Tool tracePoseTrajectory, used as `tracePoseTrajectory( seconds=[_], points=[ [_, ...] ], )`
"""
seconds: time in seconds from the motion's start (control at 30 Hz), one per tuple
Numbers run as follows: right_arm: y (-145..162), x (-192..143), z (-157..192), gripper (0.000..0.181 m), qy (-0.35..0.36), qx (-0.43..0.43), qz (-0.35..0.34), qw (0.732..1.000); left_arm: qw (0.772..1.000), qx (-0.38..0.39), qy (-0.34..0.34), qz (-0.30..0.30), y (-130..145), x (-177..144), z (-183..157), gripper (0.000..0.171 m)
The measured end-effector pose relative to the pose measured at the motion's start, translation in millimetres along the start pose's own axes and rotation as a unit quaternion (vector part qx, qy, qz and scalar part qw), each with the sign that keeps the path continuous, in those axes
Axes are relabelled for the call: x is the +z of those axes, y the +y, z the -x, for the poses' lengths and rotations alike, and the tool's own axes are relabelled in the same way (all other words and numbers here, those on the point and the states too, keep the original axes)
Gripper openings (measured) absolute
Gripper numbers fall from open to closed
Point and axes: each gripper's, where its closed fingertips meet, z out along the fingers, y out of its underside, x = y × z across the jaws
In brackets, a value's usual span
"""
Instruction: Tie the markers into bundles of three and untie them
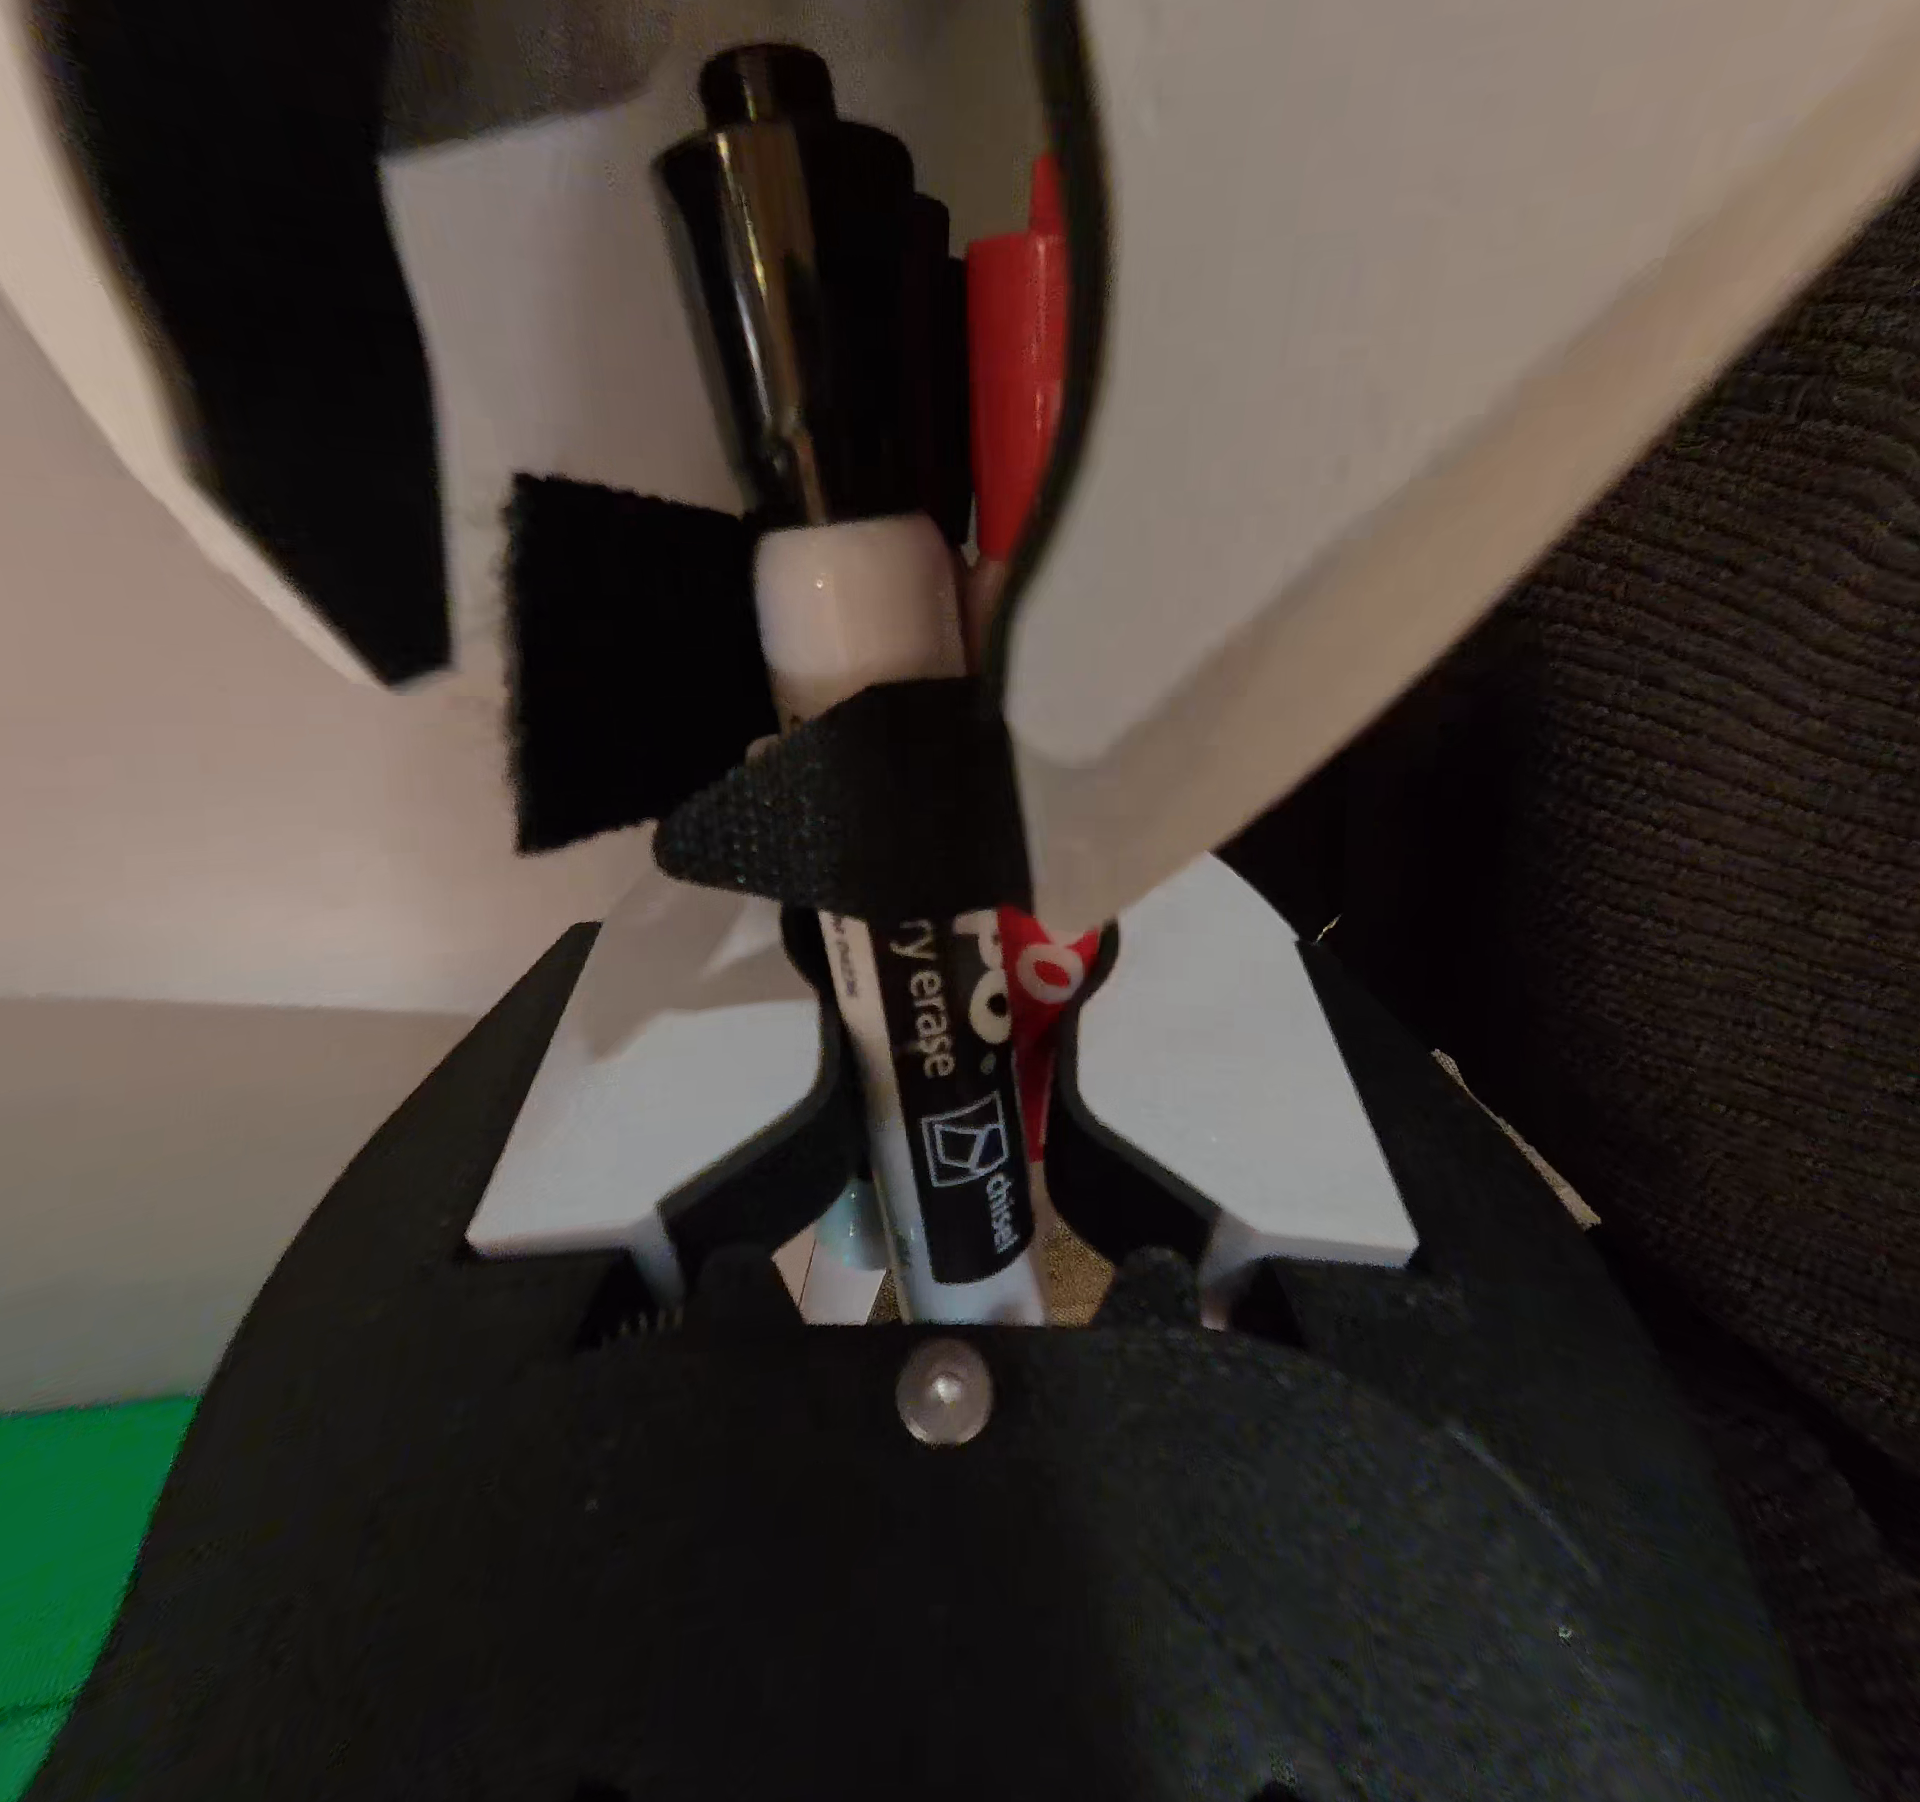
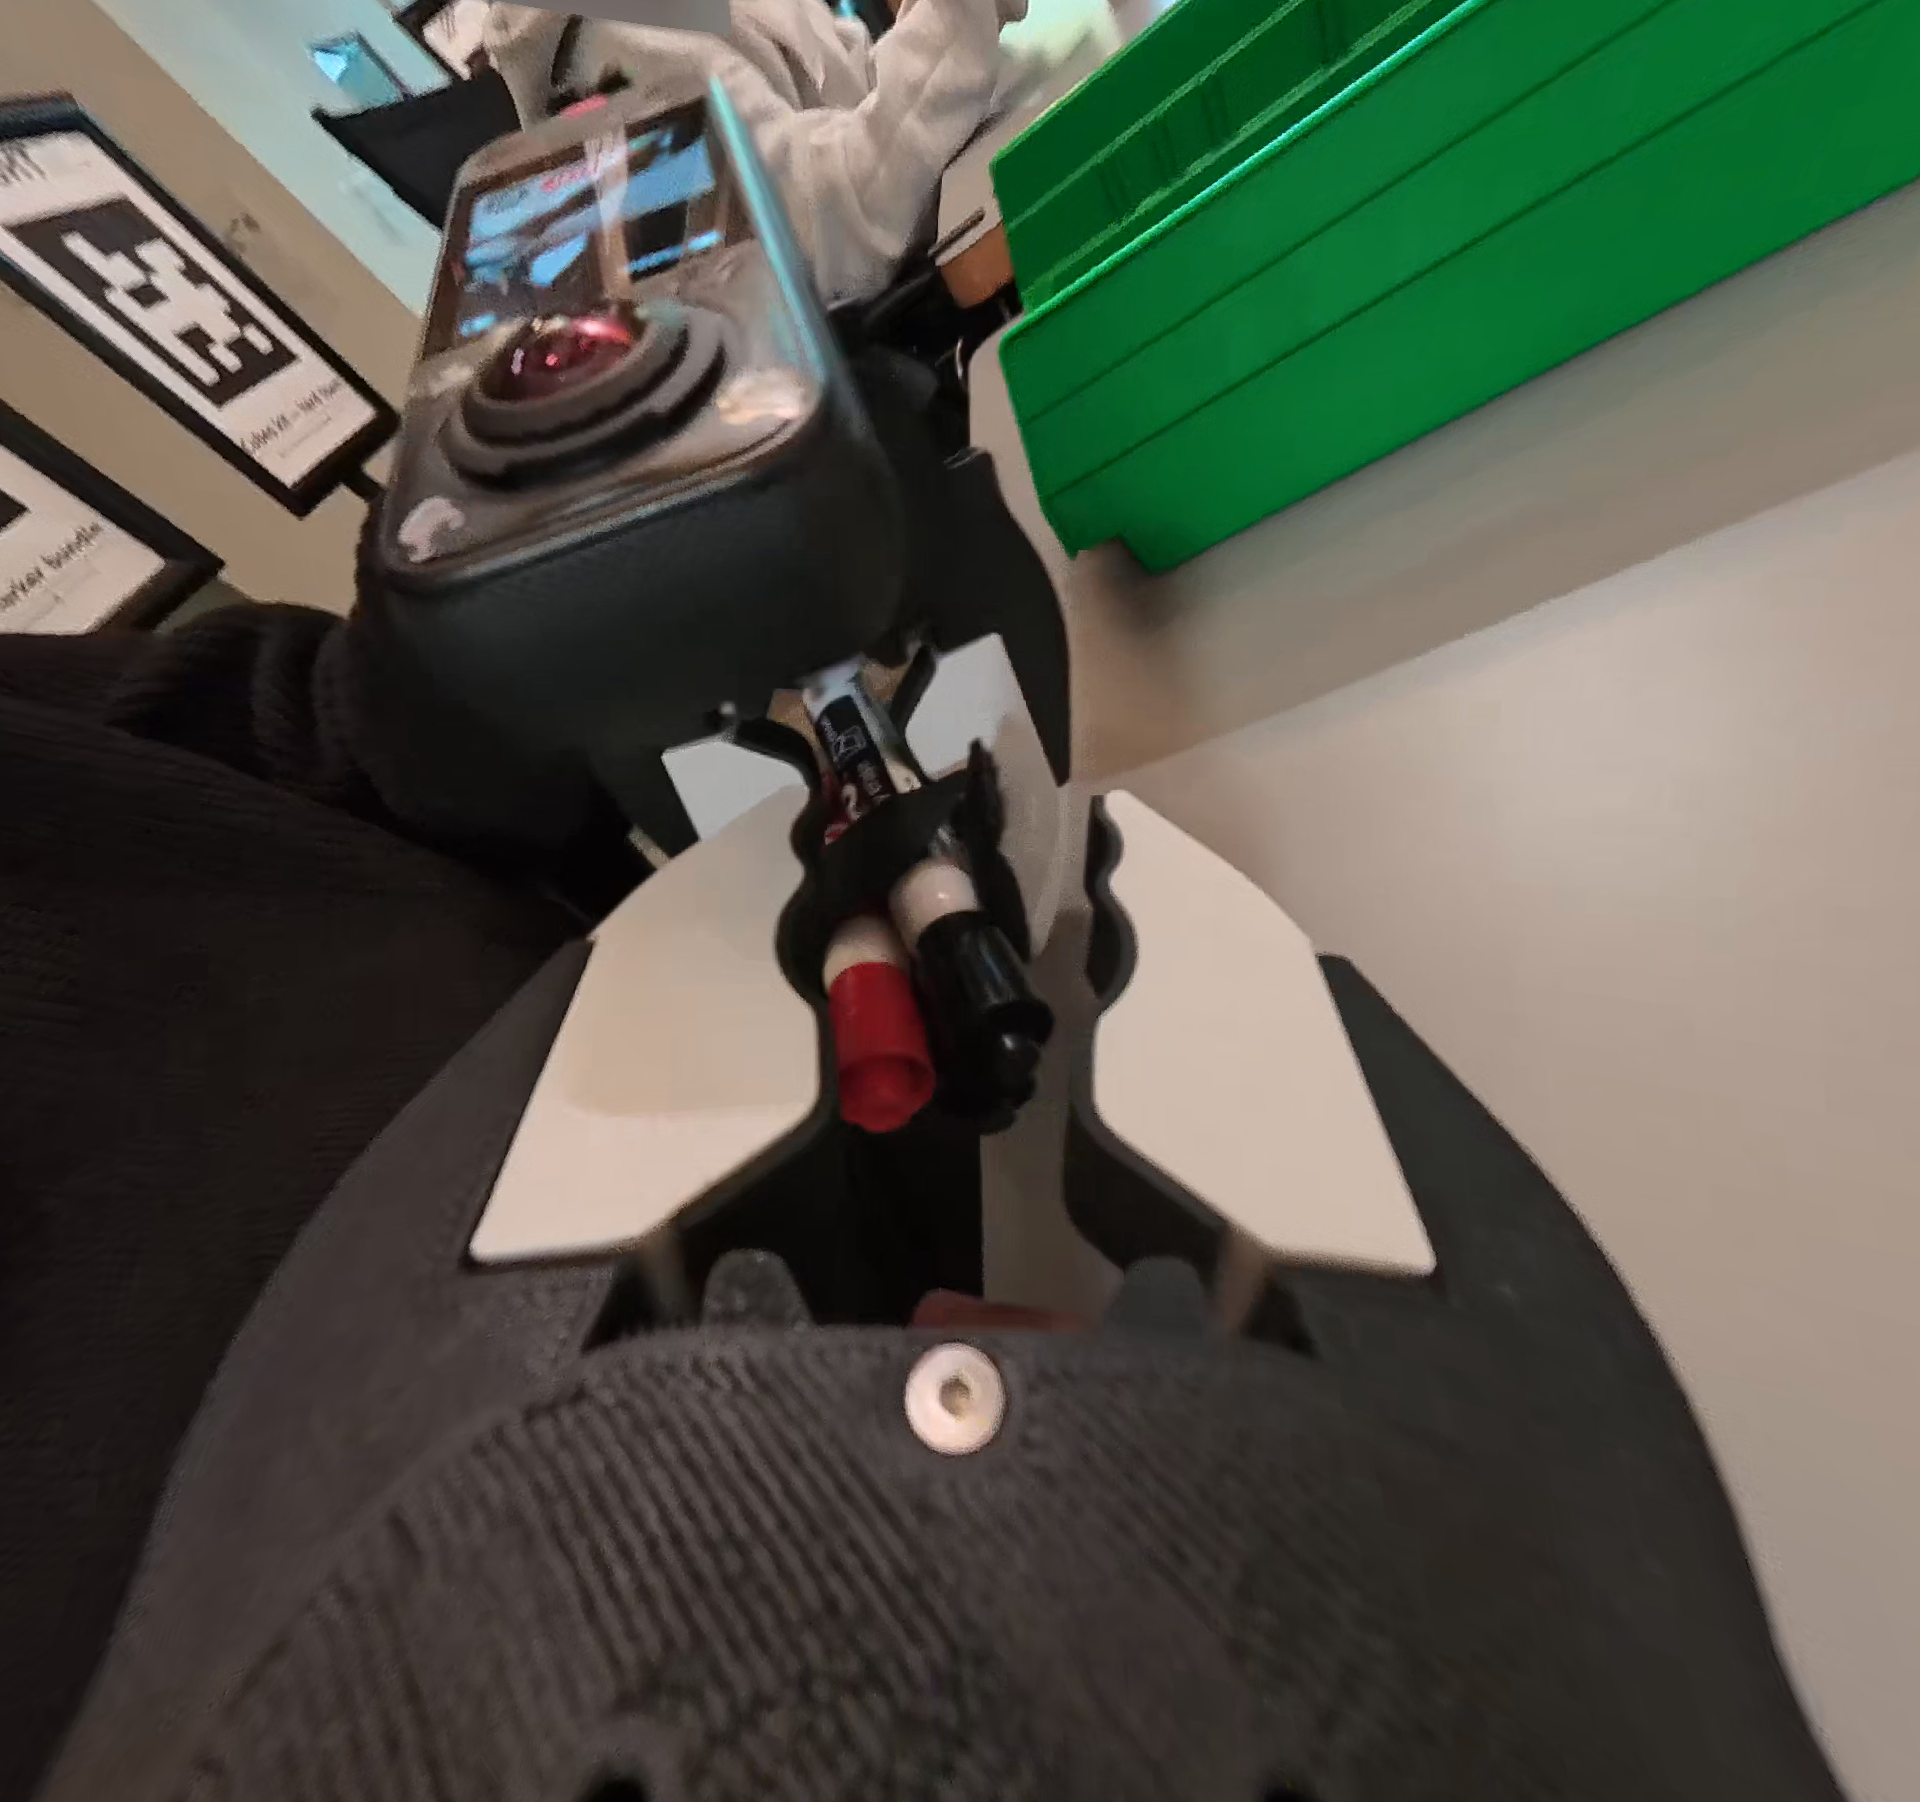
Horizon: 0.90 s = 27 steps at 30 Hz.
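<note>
Two strapped markers, one black-capped (image 2: 982,973) and one red-capped (image 2: 878,1046), lie at frame centre, their barrels clamped by the left tongs (image 1: 951,1014), their caps between the half-closed right tongs (image 2: 951,942), green plastic bins (image 2: 1455,225) upper right on the pale tabletop (image 2: 1558,765).

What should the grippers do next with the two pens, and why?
Probably ease the right gripper off slowly. The black pen and red pen are already bound by a black strap, and the left gripper clamps their barrels, so one grip looks enough. Whether the strap is fastened, I cannot tell.
</note>
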Motion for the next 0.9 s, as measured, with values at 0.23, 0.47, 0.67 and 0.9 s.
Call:
tracePoseTrajectory(
  seconds=[0.23, 0.47, 0.67, 0.9],
  points=[
    [-12, -18, -15, 0.064, 0.033, 0.077, -0.049, 0.995, 1.0, -0.018, -0.006, -0.008, 5, -4, 8, 0.043],
    [-2, 4, -8, 0.083, 0.066, 0.079, -0.023, 0.994, 1.0, -0.028, -0.01, -0.011, 7, -5, 12, 0.043],
    [18, 21, -7, 0.069, 0.077, 0.066, 0.024, 0.995, 1.0, -0.025, -0.013, -0.015, 5, -7, 11, 0.043],
    [15, 20, -1, 0.047, 0.053, 0.054, 0.017, 0.997, 1.0, -0.022, -0.012, -0.012, 3, -6, 9, 0.043]
  ],
)
